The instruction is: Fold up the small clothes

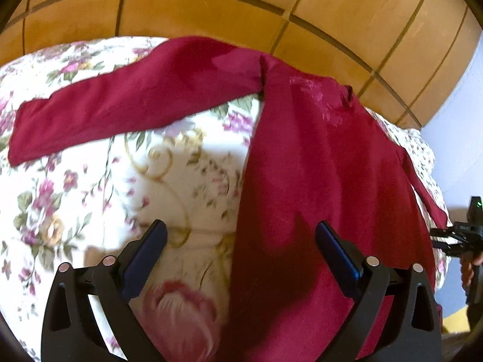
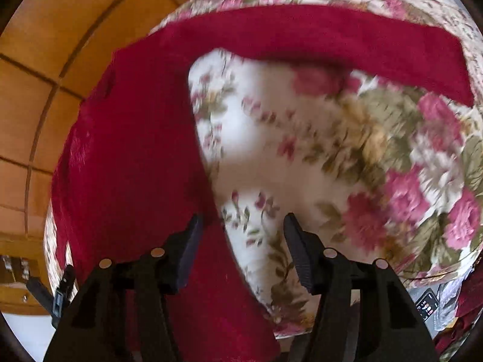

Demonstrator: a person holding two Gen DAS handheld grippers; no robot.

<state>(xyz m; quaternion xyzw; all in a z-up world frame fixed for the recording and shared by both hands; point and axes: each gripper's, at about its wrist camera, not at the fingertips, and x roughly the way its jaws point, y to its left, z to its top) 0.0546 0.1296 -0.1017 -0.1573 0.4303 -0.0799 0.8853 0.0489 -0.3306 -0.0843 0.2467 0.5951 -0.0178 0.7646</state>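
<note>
Both my grippers, left (image 1: 241,241) and right (image 2: 241,229), gape wide, holding nothing. Red long-sleeved top (image 1: 317,166) overhangs floral bedspread (image 1: 90,196); careless tug risks sliding it floorward.

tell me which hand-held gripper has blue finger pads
The left hand-held gripper: its pads are blue, whereas the right hand-held gripper has black ribbed ones.

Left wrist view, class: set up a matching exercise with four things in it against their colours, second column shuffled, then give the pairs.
Things:
1. garment
2. bedspread
3. left claw finger pads
4. panelled wall

Colours:
A. blue
B. orange-brown
C. dark red
D. white with pink flowers

Pairs: 1-C, 2-D, 3-A, 4-B
</note>
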